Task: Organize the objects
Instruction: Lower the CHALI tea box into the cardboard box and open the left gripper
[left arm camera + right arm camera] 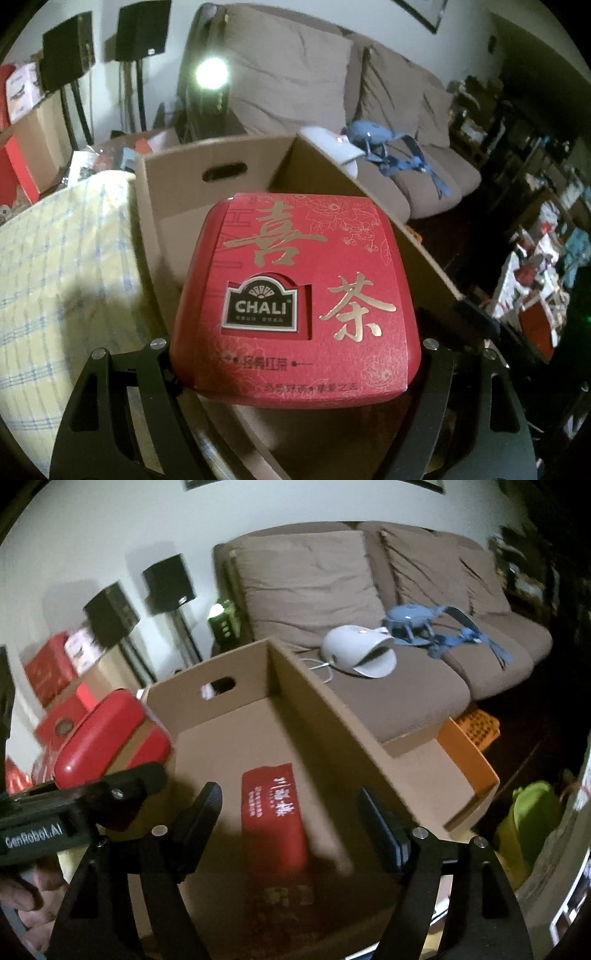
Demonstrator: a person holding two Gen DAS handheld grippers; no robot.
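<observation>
A red CHALI tea box [295, 295] with gold characters fills the left wrist view, and my left gripper [295, 354] is shut on its two sides, holding it over an open cardboard box [177, 177]. The fingertips are hidden behind the tea box. In the right wrist view the same tea box [110, 734] hangs at the left, beside the cardboard box [314, 716]. My right gripper [291, 823] stands open above the box floor. A narrow red packet [273, 812] lies flat there, below the gap between the fingers and apart from them.
A brown sofa [314, 583] stands behind the box with a white device [354, 650] and a blue object [413, 616] on it. A checked cloth [62, 258] lies left of the box. Speakers [170, 583] on stands and red boxes [48, 668] are at the left, an orange crate [476, 727] at the right.
</observation>
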